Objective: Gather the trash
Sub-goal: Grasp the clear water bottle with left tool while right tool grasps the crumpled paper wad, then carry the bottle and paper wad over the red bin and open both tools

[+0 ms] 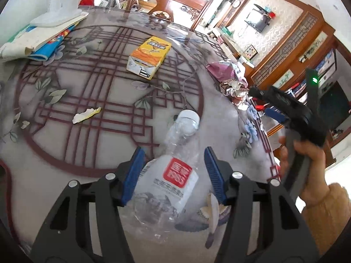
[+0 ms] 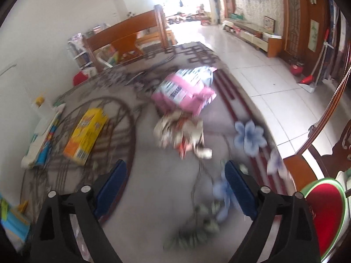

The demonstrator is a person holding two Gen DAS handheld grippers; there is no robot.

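A clear plastic bottle [image 1: 173, 173] with a white cap and red label lies on the patterned table [image 1: 65, 135]. My left gripper [image 1: 174, 166] is open, its blue pads on either side of the bottle's body without pressing it. A yellow-orange carton [image 1: 149, 57] lies further back, also in the right wrist view [image 2: 87, 135]. A torn paper scrap [image 1: 86, 115] lies left. A crumpled pink and foil wrapper pile [image 1: 228, 81] sits at the right edge, blurred in the right wrist view [image 2: 184, 109]. My right gripper [image 2: 175, 184] is open and empty above the table, short of the wrappers; it also shows in the left wrist view [image 1: 269, 104].
Stacked books and papers [image 1: 39, 37] lie at the table's far left. The table's right edge [image 2: 269, 131] drops to a tiled floor. A wooden chair [image 2: 131, 37] stands at the far end; a red seat cushion [image 2: 322, 214] is at the right.
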